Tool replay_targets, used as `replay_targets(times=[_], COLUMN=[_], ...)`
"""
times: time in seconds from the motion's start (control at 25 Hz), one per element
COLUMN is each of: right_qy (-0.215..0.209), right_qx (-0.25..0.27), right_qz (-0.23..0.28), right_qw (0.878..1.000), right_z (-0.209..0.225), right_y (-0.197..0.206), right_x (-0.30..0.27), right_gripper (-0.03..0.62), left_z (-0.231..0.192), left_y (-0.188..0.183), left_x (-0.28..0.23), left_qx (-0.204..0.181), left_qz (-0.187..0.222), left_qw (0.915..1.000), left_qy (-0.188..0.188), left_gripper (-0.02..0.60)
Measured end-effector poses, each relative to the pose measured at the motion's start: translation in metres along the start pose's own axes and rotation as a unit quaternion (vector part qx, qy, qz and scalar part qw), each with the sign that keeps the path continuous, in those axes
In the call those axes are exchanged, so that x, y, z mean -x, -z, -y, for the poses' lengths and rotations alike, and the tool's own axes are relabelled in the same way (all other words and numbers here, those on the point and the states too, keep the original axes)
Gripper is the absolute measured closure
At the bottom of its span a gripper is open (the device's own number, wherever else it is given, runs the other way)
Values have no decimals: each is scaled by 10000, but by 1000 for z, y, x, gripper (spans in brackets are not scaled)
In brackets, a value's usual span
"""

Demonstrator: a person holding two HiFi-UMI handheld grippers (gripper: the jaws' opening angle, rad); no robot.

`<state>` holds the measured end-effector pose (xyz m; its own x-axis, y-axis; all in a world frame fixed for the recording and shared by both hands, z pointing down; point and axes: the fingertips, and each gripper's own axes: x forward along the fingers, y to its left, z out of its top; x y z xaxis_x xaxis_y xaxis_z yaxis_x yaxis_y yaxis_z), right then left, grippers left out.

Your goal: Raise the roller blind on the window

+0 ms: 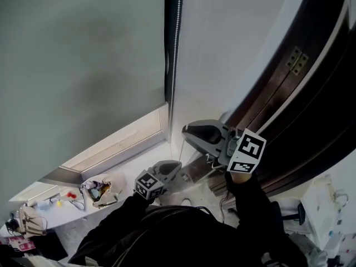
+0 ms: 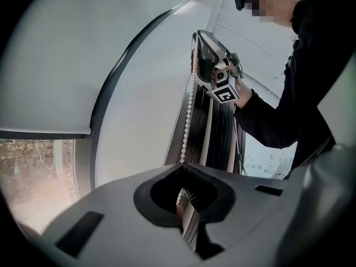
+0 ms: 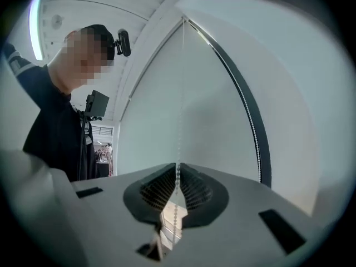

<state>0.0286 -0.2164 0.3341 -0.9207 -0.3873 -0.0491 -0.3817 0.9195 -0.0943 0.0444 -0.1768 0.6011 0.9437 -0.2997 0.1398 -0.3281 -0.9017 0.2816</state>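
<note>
Left gripper (image 2: 183,169) clamped on the bead chain (image 2: 188,113), right gripper (image 3: 178,169) higher up, apparently pinching the same chain, blind (image 1: 83,65) partly raised.

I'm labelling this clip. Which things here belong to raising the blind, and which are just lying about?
Job: roller blind, bead chain, left gripper and right gripper, each with the chain between its jaws.
Lying about: open pouch of small items on the windowsill, door hinge.

Two grippers get counted here: left gripper (image 1: 177,164) nearer, right gripper (image 1: 186,130) farther right, one marker cube (image 1: 246,152) carried on each. One roller blind (image 1: 83,65), one bead chain (image 1: 177,43), one window (image 1: 119,141).
</note>
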Motion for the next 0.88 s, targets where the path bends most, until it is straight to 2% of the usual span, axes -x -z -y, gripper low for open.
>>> replay_targets(times=[0.04,0.28,0.44,0.52,0.68,0.88], right_qy=[-21,-134,-117,-97,39,78], right_qx=[7,-158,-92,-99,-28,-180], right_qz=[-62,-316,-391,-341,-360,-662], right_qw=[10000,9993,9991,9993,9993,9976], right_z=[0,-2,-2,-2,-4,-3], right_y=[0,1,2,2,9,49], right_x=[-2,-8,-11,-11,-10,-14], right_gripper=[580,588,589,589,589,589], left_z=[0,1,1,-5,-26,-42], left_y=[0,1,2,-1,-33,-104], left_x=[2,7,12,18,41,65], left_qx=[14,74,39,144,265,128], left_qz=[11,63,34,130,493,1100], left_qw=[10000,9999,9998,9995,9969,9916], left_qy=[-19,-130,-179,-259,-546,-667], left_gripper=[575,575,569,503,470,456])
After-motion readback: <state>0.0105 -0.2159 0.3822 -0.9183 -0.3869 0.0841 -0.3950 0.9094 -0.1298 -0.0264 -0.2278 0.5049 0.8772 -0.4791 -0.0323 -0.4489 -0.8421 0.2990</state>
